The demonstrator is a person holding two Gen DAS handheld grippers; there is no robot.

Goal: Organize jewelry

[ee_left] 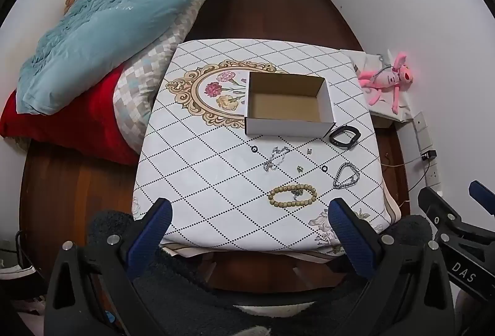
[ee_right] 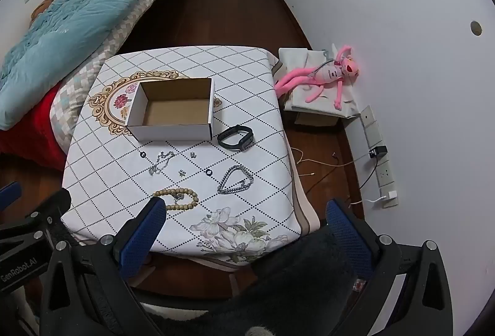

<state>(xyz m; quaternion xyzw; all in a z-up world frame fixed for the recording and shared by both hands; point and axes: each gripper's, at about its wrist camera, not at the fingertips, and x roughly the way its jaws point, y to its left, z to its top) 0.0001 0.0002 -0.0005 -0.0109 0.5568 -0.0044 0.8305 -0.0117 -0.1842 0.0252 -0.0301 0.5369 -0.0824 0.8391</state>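
Note:
An open, empty white cardboard box (ee_left: 289, 124) (ee_right: 171, 130) stands mid-table. In front of it lie a black wristband (ee_left: 344, 136) (ee_right: 236, 138), a thick silver chain (ee_left: 346, 175) (ee_right: 235, 179), a thin silver necklace (ee_left: 275, 158) (ee_right: 161, 162), a wooden bead bracelet (ee_left: 292, 196) (ee_right: 182, 198), two small black rings (ee_left: 254, 149) (ee_left: 324, 169) and small silver pieces (ee_left: 299, 169). My left gripper (ee_left: 249, 213) is open and empty at the table's near edge. My right gripper (ee_right: 246, 213) is open and empty, its left finger beside the bead bracelet.
The table (ee_left: 201, 156) wears a white diamond-patterned cloth. A bed with a blue quilt (ee_left: 102, 26) is on the left. A pink plush toy (ee_right: 328, 73) lies on a low stand to the right, near wall sockets and cables (ee_right: 379, 153).

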